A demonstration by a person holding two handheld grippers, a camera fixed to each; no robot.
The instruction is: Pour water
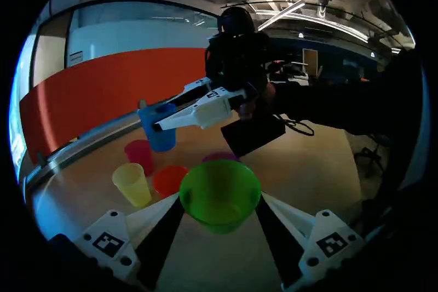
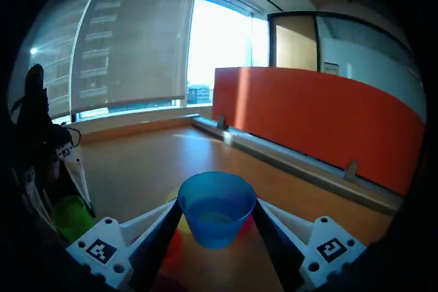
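The green cup (image 1: 220,182) is translucent plastic, wide at the rim and narrowing downward. It is pinched between both fingers of the left tongs (image 1: 220,199) and held above the tabletop (image 1: 312,166). The blue cup (image 2: 216,221), of the same shape, is clamped likewise in the right tongs (image 2: 217,204), and whether either cup holds water I cannot tell. The left gripper view shows more cups standing on the tabletop beyond the green one: a yellow cup (image 1: 131,183), an orange cup (image 1: 168,179), a pink cup (image 1: 140,155) and the rim of a purple cup (image 1: 219,156) just behind it. It also shows a person in dark clothes (image 1: 238,56) holding out the right tongs with the blue cup at their tip, and a flat black object (image 1: 253,133) lying farther back. The right gripper view shows a bright window (image 2: 219,45), an orange partition (image 2: 317,122) along the tabletop's far edge, and the left tongs with the green cup low at the left side
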